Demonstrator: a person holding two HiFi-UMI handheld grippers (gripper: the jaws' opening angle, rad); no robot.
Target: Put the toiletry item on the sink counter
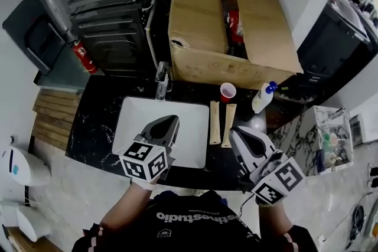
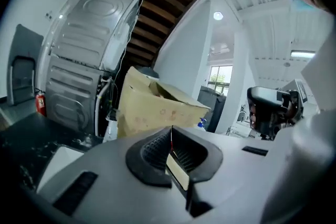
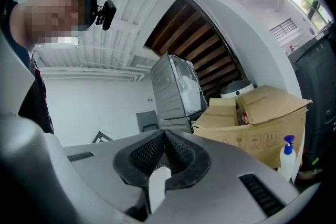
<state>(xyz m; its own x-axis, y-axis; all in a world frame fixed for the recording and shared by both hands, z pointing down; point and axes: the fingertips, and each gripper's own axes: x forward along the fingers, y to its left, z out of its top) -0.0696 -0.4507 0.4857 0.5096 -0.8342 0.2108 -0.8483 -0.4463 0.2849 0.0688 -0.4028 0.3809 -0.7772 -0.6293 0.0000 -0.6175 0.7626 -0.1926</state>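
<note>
A white bottle with a blue cap point(image 1: 263, 97) stands on the black sink counter point(image 1: 100, 121), to the right of a red cup point(image 1: 227, 91); the same bottle point(image 3: 286, 158) appears in the right gripper view. Two flat beige tubes point(image 1: 221, 123) lie beside the white basin point(image 1: 136, 118). Red packaging point(image 1: 234, 20) shows inside the open cardboard box point(image 1: 230, 32). My left gripper point(image 1: 170, 122) hovers over the basin, shut and empty. My right gripper point(image 1: 237, 133) is held above the counter's front right, also shut and empty, near the tubes.
A faucet point(image 1: 162, 82) rises behind the basin. A grey metal appliance point(image 1: 94, 3) and a red fire extinguisher point(image 1: 82, 57) stand at the back left. The big box leans over the counter's rear edge. A marble shelf with small items point(image 1: 331, 138) is at right.
</note>
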